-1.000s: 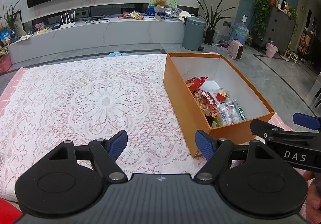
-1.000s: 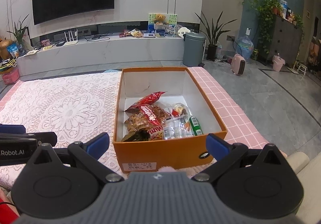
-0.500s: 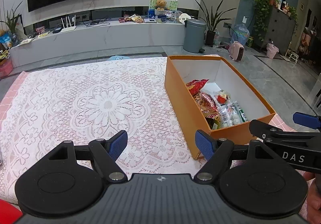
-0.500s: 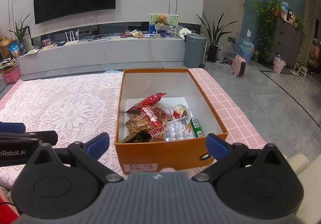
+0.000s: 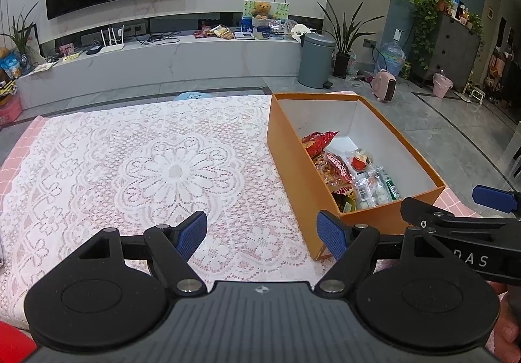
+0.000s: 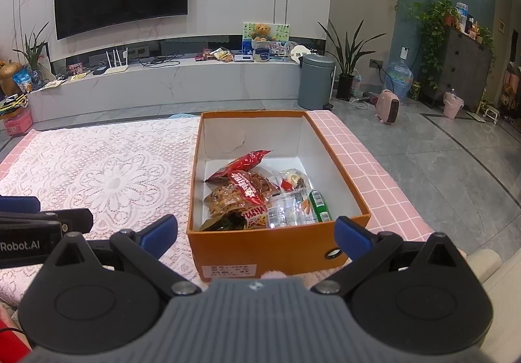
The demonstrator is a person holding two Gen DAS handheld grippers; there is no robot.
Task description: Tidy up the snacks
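Note:
An orange box [image 6: 260, 249] stands on the lace tablecloth [image 6: 107, 174] and holds several snack packets [image 6: 247, 190], red, brown and clear ones. It also shows in the left wrist view [image 5: 289, 148], at the right, with the snacks [image 5: 338, 167] inside. My right gripper [image 6: 256, 232] is open and empty, held just before the box's near wall. My left gripper [image 5: 262, 234] is open and empty over the cloth, left of the box's near corner. No snack lies on the cloth in view.
The table edge with pink checked cloth [image 6: 364, 174] runs right of the box. A grey bin [image 6: 316, 79], a TV bench [image 6: 162, 83] and plants stand on the floor beyond. The other gripper shows at each view's side [image 5: 456, 232].
Both grippers have drawn back and risen slightly, so the box looks a little farther away. Both stay open and empty. The box and snacks have not moved.

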